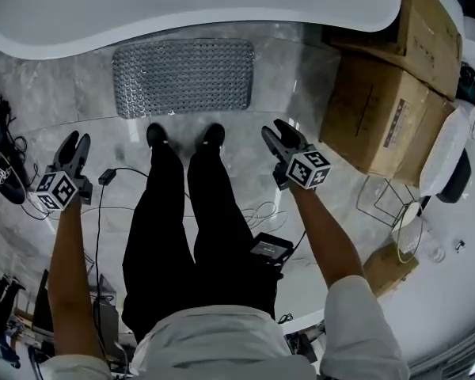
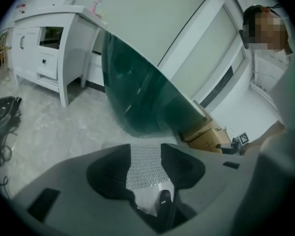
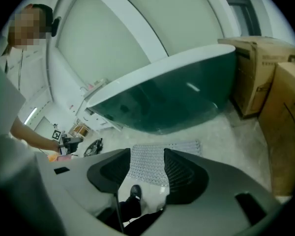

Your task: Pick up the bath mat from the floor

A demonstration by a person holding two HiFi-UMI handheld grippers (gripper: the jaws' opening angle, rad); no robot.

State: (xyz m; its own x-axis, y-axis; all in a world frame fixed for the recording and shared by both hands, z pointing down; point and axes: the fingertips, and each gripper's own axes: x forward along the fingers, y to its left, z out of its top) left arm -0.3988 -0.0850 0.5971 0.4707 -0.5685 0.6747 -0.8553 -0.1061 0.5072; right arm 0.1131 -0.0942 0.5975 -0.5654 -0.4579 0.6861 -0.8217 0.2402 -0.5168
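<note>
The bath mat [image 1: 182, 76] is a grey, bumpy rectangle lying flat on the marble floor just in front of the bathtub [image 1: 182, 6]. My left gripper [image 1: 74, 143] hangs to the left of my legs, short of the mat. My right gripper [image 1: 282, 134] hangs to the right of them, near the mat's right corner. Both are open and hold nothing. In the left gripper view the mat [image 2: 143, 176] shows through the gap of the left gripper [image 2: 145, 156]. In the right gripper view the mat [image 3: 184, 147] lies beyond the right gripper [image 3: 146, 159].
My black shoes [image 1: 157, 135] stand at the mat's near edge. Cardboard boxes [image 1: 388, 109] crowd the right side beside the tub. Cables [image 1: 111, 176] trail on the floor by my left leg. A white vanity [image 2: 49, 48] stands off to the left.
</note>
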